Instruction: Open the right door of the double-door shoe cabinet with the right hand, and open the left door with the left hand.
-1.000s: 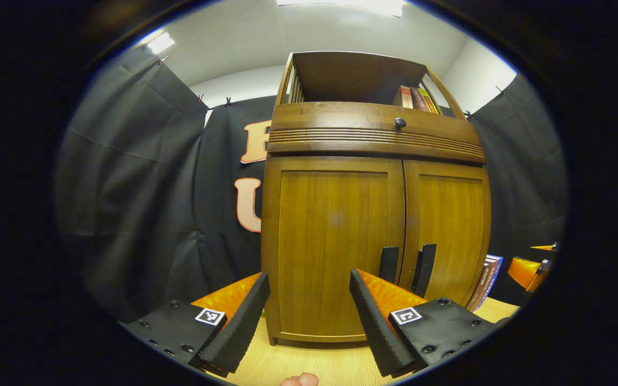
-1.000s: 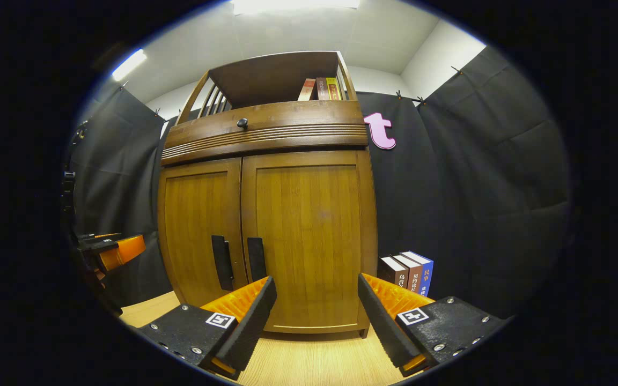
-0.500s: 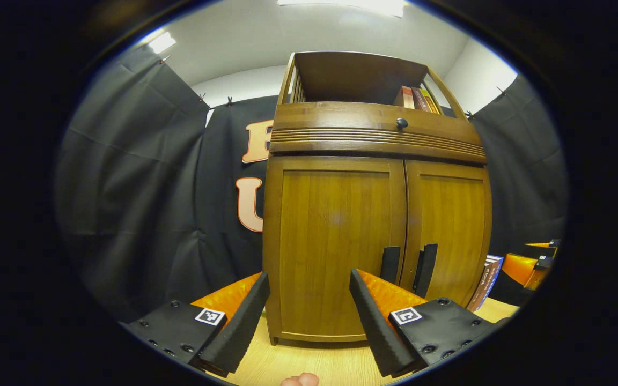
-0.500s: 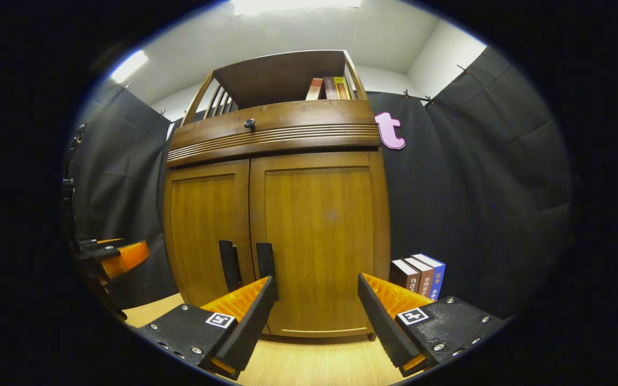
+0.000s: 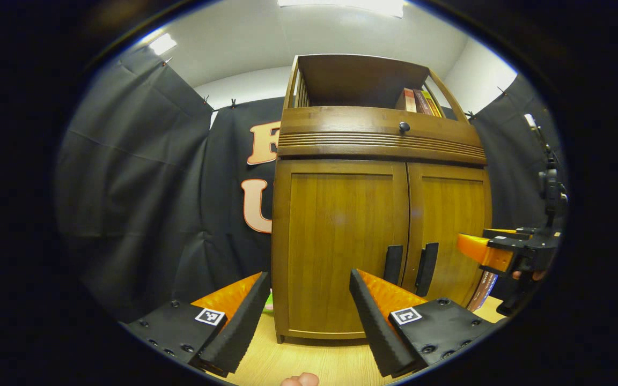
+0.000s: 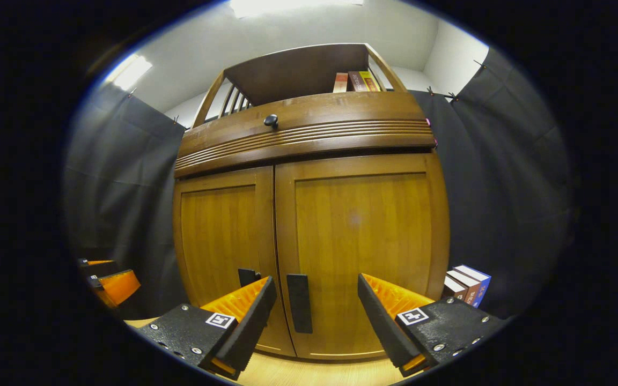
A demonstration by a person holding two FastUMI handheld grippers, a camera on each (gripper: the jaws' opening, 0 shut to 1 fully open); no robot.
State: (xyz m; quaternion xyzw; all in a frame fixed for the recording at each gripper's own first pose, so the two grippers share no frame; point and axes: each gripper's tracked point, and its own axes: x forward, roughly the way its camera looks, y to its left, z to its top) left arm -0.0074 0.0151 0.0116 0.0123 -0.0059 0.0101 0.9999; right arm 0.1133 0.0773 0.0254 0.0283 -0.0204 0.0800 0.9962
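Step in hand: the approach to the right door; both doors are closed, so no opening is done yet.
Shoe cabinet [image 6: 309, 214]: it stands on the wooden worktop [image 5: 314, 364], against the black cloth wall.
Right door [image 6: 362, 252]: its dark handle [image 6: 299, 303] sits near the centre seam, between the fingers of the right gripper [image 6: 317, 316] but farther off, not touched.
Right gripper state: fingers spread apart, holding nothing.
Left gripper [image 5: 309, 316]: fingers also spread and empty, in front of the left door [image 5: 341, 241], with its handle [image 5: 393, 264] off to the side.
Next move: I judge the right gripper must advance and close on the right handle, then pull outward.
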